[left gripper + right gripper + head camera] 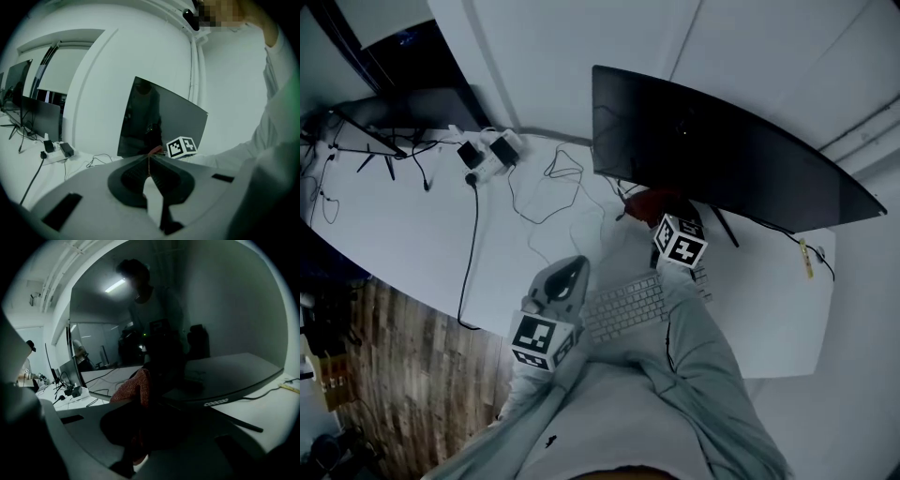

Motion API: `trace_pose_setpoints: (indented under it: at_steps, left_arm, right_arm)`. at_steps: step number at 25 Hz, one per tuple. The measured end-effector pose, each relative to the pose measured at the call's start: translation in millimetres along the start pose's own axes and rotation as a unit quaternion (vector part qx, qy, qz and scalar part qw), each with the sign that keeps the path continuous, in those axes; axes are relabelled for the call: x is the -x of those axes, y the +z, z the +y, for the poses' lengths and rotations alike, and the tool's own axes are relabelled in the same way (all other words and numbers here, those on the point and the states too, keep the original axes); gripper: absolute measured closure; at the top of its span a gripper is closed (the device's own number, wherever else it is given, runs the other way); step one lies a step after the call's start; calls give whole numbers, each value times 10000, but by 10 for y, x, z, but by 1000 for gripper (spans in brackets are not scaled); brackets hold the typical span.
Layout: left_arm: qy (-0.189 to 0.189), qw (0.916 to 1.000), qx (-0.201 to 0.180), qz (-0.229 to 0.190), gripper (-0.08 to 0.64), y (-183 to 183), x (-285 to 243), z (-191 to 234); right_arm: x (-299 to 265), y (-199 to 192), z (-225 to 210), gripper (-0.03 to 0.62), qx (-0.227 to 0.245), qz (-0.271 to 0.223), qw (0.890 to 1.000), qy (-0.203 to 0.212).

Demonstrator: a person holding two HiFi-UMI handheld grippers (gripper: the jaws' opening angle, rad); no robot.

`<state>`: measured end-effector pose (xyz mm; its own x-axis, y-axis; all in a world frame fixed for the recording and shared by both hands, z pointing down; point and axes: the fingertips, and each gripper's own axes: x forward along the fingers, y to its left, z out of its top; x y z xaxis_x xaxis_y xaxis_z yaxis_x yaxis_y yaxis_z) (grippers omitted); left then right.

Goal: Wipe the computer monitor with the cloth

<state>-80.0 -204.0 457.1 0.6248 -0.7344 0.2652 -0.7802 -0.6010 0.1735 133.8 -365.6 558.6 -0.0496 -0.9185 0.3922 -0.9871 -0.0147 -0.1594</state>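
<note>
While left tongs (570, 272) hang shut, empty, over near edge of bench (394, 225) beside keyboard (628, 305), right tongs (661, 214) pinch red cloth (136, 386) by lower edge of monitor (722, 159), which stands at far bench edge. Contact with screen: cannot tell. Judgement: cloth fetched; wiping barely begun, screen face mostly to do.

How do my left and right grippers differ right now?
The right gripper is shut on the red cloth; the left gripper has its jaws together on nothing. The right gripper is up at the monitor's lower edge; the left gripper hangs back over the desk, left of the keyboard. Both are shut, and both point toward the monitor.
</note>
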Motion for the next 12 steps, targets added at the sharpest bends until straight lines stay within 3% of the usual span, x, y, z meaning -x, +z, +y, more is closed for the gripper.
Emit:
trace_pose_setpoints:
  at_steps: [12]
  left_arm:
    - [-379,9991,-151,87,535,17,-409,-819]
  right_arm:
    - [445,-6,-1325,557,-526,-39,9965,-645]
